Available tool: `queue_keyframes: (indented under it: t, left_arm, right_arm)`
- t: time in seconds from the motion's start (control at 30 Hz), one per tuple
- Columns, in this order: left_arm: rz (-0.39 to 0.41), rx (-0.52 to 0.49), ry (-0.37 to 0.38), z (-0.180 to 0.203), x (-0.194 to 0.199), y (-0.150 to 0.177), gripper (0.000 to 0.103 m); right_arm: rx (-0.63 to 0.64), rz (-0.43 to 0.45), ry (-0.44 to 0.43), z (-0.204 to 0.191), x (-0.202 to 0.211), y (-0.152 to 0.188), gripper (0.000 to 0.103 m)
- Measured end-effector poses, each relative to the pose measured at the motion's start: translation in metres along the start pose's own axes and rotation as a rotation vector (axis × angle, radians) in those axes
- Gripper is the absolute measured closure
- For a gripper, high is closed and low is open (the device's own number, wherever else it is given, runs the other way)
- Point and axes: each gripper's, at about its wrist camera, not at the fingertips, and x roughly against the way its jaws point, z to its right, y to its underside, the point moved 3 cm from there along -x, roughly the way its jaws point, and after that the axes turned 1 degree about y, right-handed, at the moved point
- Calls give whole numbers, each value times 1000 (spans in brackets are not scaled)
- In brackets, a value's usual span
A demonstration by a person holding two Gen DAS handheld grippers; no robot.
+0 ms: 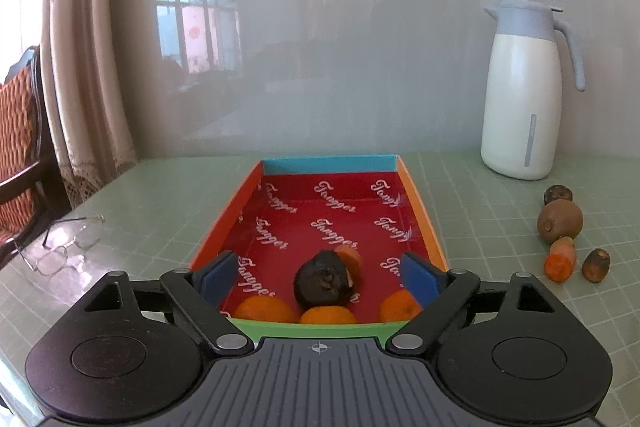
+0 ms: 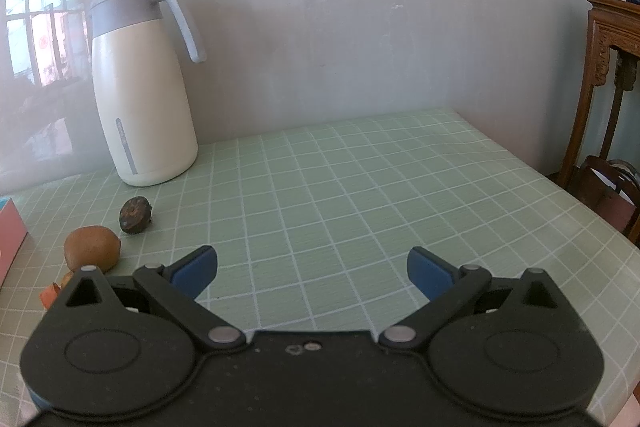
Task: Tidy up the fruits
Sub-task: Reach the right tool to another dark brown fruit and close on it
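The left claw [image 1: 318,277] hangs over the near end of the tray [image 1: 422,211], blue pads spread wide and empty. Between them in the tray lie a dark fruit [image 1: 325,283], three oranges [image 1: 328,315] against the near wall, and a carrot piece [image 1: 349,255] behind the dark fruit. The right claw [image 2: 312,269] is likewise wide apart over bare surface [image 2: 360,179]. Still outside the tray, near the jug [image 2: 142,87], sit a kiwi [image 2: 92,247] and a small dark fruit [image 2: 135,214], just apart. The kiwi is probably light, firm but bruisable, its fuzzy skin giving good grip; pinching it gently across its short middle looks safest.
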Motion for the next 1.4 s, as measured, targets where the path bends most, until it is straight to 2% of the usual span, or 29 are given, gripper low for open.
queue_keyframes:
  t: [0.3, 0.53, 0.7, 0.8, 0.97, 1.2, 1.27, 1.4]
  left_arm:
    - [2, 15, -6, -5, 1, 0, 14]
    - [4, 30, -13, -14, 1, 1, 14]
    - [2, 51, -18, -23, 2, 3, 14]
    - [4, 60, -23, -28, 2, 3, 14]
    - [2, 73, -32, -38, 2, 5, 14]
    - [1, 92, -47, -51, 3, 8, 14]
    - [-1, 98, -50, -55, 3, 9, 14]
    - [-4, 106, -61, -62, 2, 12, 14]
  right_arm:
    - [6, -2, -36, -8, -2, -1, 1]
    - [-12, 8, -140, -23, 0, -1, 2]
    - [-6, -26, -183, -36, -4, 2, 3]
    - [23, -30, -203, -45, -4, 3, 8]
    - [127, -34, -221, -71, -2, 9, 27]
    - [276, -49, -280, -114, 2, 24, 29]
    - [296, -64, -289, -123, 1, 27, 38]
    - [309, -82, -296, -136, -4, 33, 44]
